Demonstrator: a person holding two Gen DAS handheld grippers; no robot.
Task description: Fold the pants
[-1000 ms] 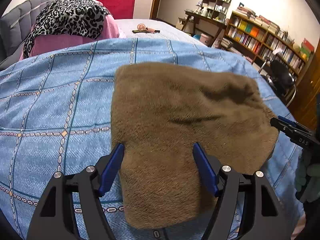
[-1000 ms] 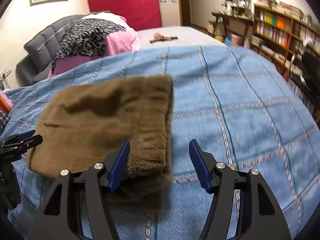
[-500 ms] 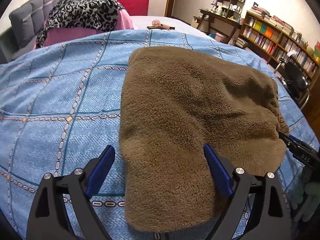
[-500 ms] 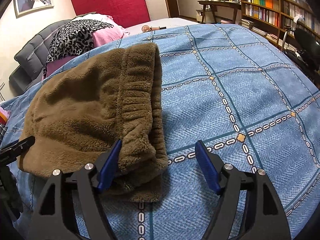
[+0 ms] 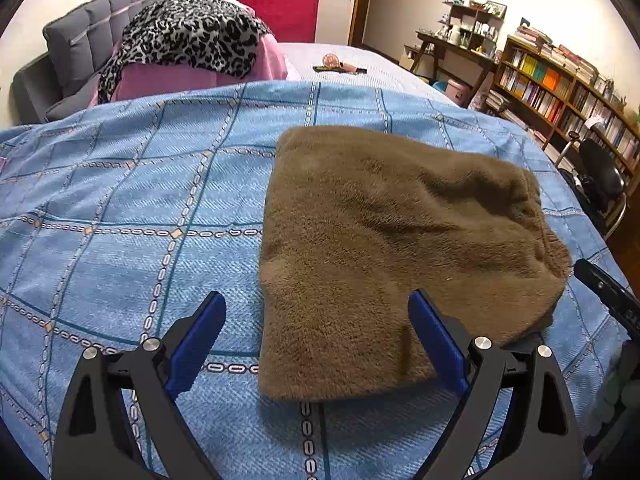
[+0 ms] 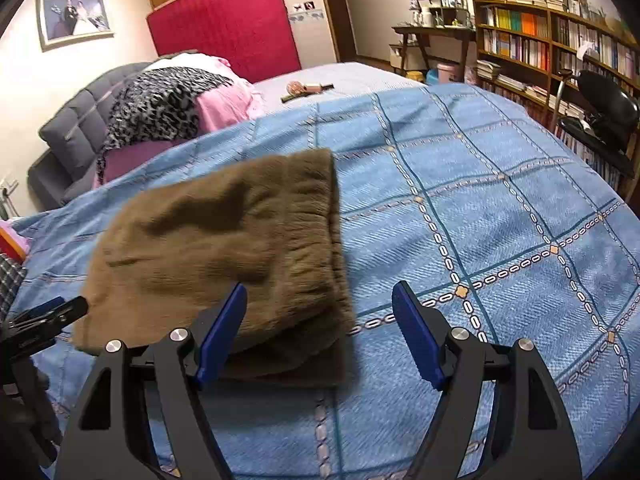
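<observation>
The brown fleece pants (image 5: 384, 248) lie folded into a thick rectangle on the blue checked bedspread (image 5: 120, 208). In the right wrist view the pants (image 6: 224, 248) show their gathered waistband along the right edge. My left gripper (image 5: 316, 336) is open and empty, held above the near left corner of the pants. My right gripper (image 6: 318, 328) is open and empty, above the near right corner. The right gripper's tip shows at the right edge of the left wrist view (image 5: 604, 292); the left gripper's tip shows at the left of the right wrist view (image 6: 48, 314).
A pink bundle with a leopard-print cloth (image 5: 188, 40) lies on the grey sofa (image 5: 68, 56) behind the bed. A small object (image 5: 340, 65) lies on the far sheet. Bookshelves (image 6: 552, 48), a desk and a black office chair (image 6: 608, 100) stand to the right.
Both grippers have pulled back and risen from the pants, so the folded pants look smaller and farther than half a second ago. The pants stay in place.
</observation>
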